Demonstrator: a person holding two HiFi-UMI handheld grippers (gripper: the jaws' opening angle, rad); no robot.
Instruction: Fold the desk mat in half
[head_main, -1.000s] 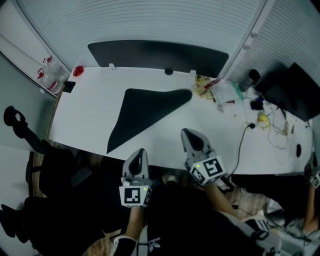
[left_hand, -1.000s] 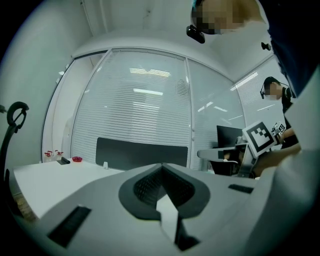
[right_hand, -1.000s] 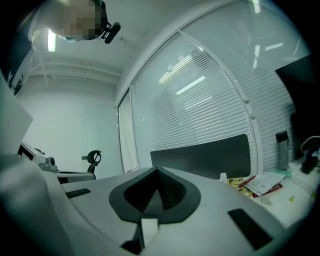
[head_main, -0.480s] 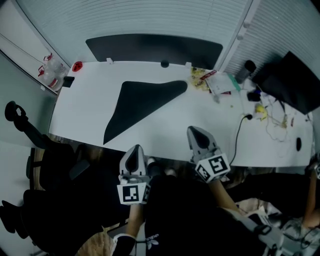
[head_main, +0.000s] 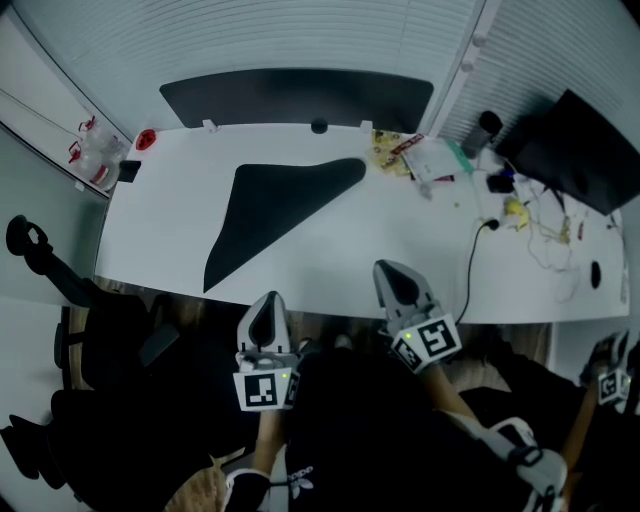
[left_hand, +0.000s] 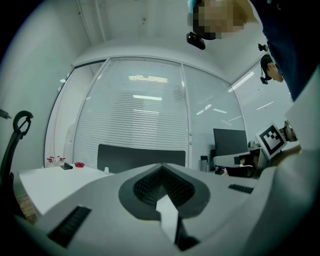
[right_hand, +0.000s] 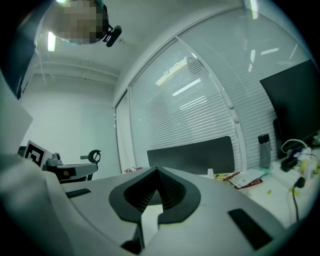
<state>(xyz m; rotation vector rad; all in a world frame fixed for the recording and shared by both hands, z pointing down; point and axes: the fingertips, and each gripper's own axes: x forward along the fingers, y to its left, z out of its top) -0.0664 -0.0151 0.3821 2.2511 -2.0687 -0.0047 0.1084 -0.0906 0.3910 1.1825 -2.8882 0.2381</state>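
Observation:
The black desk mat (head_main: 270, 205) lies on the white desk (head_main: 330, 265), doubled over into a triangle whose point reaches toward the front left edge. My left gripper (head_main: 266, 305) hovers just in front of the desk's front edge, shut and empty, well short of the mat. My right gripper (head_main: 396, 275) points over the front edge to the right of the mat, also shut with nothing in it. In the left gripper view the left gripper (left_hand: 161, 167) has its jaws together, and in the right gripper view so does the right gripper (right_hand: 157, 171). The mat is hidden in both.
A dark partition panel (head_main: 295, 98) runs along the desk's back edge. Papers and packets (head_main: 420, 158), a bottle (head_main: 485, 128), a monitor (head_main: 575, 150) and a black cable (head_main: 475, 262) crowd the right end. A red object (head_main: 147, 138) sits back left; an office chair (head_main: 70, 290) stands at left.
Both grippers have drawn back a little from the desk, the right one more. The mat lies as before, and both grippers stay shut.

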